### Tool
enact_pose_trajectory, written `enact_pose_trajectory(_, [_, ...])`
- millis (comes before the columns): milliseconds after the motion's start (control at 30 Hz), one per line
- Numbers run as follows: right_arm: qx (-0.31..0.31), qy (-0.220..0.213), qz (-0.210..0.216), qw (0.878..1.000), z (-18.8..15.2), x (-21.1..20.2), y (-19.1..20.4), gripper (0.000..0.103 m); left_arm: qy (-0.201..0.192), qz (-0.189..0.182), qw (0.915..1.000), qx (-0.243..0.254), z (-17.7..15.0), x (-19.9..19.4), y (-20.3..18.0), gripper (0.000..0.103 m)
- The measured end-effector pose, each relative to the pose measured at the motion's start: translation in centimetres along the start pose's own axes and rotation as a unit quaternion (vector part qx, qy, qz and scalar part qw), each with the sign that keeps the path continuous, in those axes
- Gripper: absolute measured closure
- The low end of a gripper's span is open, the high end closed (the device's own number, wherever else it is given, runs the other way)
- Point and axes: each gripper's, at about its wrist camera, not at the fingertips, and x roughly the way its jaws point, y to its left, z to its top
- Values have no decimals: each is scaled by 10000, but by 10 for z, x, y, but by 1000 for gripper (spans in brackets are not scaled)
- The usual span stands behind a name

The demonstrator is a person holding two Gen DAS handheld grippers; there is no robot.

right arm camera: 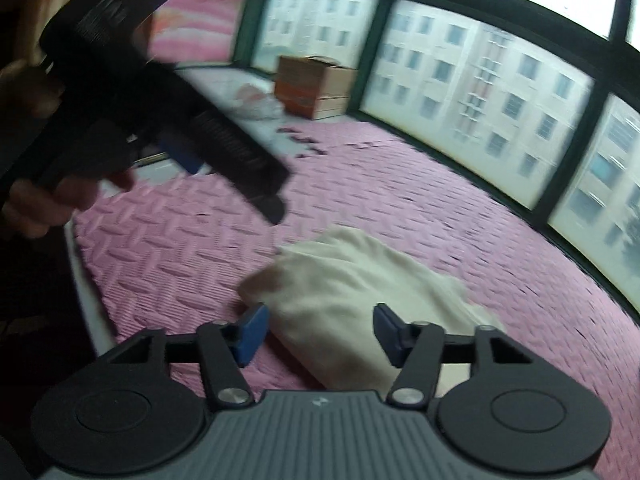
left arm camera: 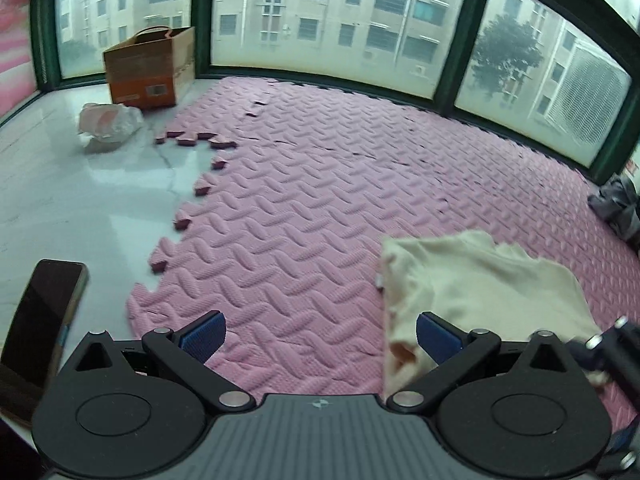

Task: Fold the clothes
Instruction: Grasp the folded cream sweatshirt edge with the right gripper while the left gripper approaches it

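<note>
Nearest, the right gripper (right arm camera: 318, 334) hangs with its blue-padded jaws spread and empty, and the cream cotton garment (right arm camera: 352, 304) lies directly ahead of it, its near edge between and just beyond the fingertips. The garment sits bunched in a compact, partly doubled heap on the pink embossed foam mat (right arm camera: 460, 216), its long axis running from the near right toward the far left in the right wrist view; whether it is already folded or only gathered cannot be told. The left gripper (left arm camera: 318, 340), also spread and holding nothing, points at bare mat with the garment off to its right, one pad just at the cloth's left edge. The right gripper is judged the better placed. Beyond the garment the mat lies open toward the dark-framed windows (left arm camera: 332, 20); left of it are bare pale floor, a dark phone (left arm camera: 44, 320) and a brown cardboard box (left arm camera: 150, 68).
</note>
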Motion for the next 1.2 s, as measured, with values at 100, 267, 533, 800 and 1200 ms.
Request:
enact_pose_trajectory(100, [-338,77,80,9994,7,13,15,50,2,-75,9999,-102,3,0,6,0])
enact_pose_trajectory(267, [-732,212,72,9971,13,33,35,56,49,-233,9994,-251,6,2,12,0])
enact_pose_trajectory(533, [-558,284,178,9979,14,45,36,90,145,-505,9974,-495,9,8,18,0])
enact_pose_trajectory(800, [1488,-127,769,9858,11,20,-29,99,405,-1023,9890,-984,10,19,10,0])
enact_pose_trajectory(1200, [2217,-536,911,9694,5,-4,-66,99,973,-2055,9480,-2227,7,61,-3,0])
